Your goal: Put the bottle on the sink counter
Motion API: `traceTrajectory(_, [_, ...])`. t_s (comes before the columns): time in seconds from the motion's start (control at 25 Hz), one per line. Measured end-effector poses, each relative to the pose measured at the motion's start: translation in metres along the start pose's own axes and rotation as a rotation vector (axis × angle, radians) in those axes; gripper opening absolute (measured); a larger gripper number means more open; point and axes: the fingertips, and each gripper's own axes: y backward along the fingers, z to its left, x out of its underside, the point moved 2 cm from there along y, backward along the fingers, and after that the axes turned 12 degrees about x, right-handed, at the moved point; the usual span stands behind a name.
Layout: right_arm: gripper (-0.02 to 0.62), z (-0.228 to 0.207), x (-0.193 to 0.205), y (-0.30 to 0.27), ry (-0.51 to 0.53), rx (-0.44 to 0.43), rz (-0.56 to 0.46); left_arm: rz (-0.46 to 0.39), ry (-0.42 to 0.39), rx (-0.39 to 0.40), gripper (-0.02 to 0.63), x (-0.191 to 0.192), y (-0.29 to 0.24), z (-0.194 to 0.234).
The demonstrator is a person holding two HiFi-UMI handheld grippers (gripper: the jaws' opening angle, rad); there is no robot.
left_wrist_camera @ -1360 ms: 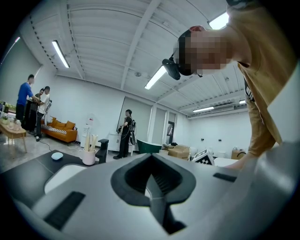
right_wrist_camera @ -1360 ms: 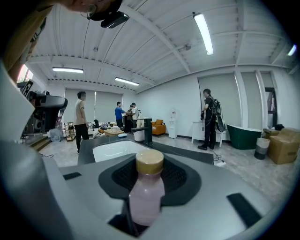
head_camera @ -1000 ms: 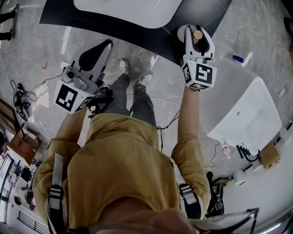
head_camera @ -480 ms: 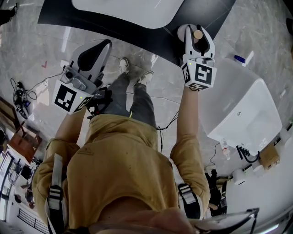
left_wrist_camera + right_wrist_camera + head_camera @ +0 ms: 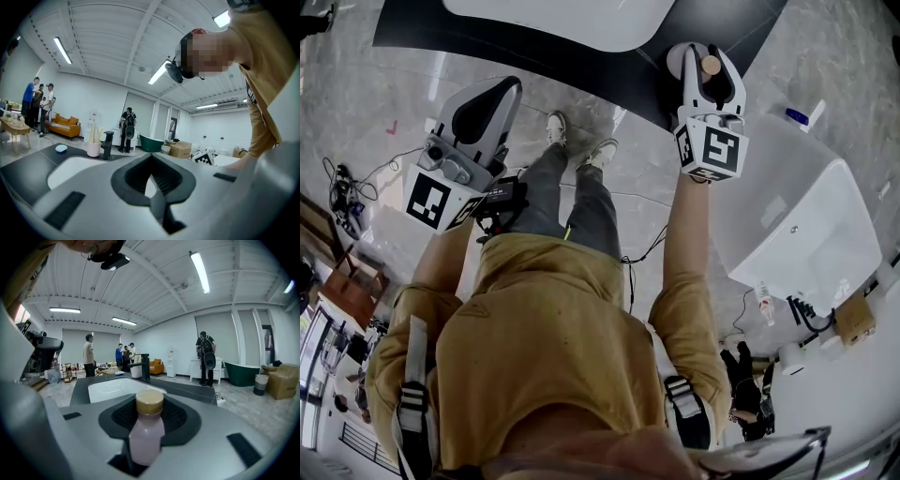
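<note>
A small pale pink bottle (image 5: 146, 432) with a tan cap (image 5: 710, 66) stands upright between the jaws of my right gripper (image 5: 706, 56), which is shut on it. In the head view that gripper hangs over the near right corner of the black sink counter (image 5: 534, 52), beside the white basin (image 5: 562, 14). Seen from the right gripper (image 5: 149, 420), the counter (image 5: 187, 389), the basin and a black faucet (image 5: 145, 366) lie just ahead. My left gripper (image 5: 500, 91) is lower left over the floor, jaws shut and empty (image 5: 151, 161).
A white bathtub (image 5: 806, 225) stands at the right, close to my right arm. Cables (image 5: 342, 197) lie on the marble floor at the left. A cup (image 5: 93, 147) sits by the faucet. Several people stand in the background, near a green tub (image 5: 241, 372).
Both grippers have drifted slightly up in the head view, the right one with the bottle a little further over the counter's corner. The grip is unchanged.
</note>
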Motion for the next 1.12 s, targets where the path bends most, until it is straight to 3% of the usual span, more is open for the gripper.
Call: traceTrajectory(1.12, [0.121,0.003,0.001,-0.003,0.027,0.008,-0.027,0.014,0.021,0.004,0.002,0.014,-0.005,0.004])
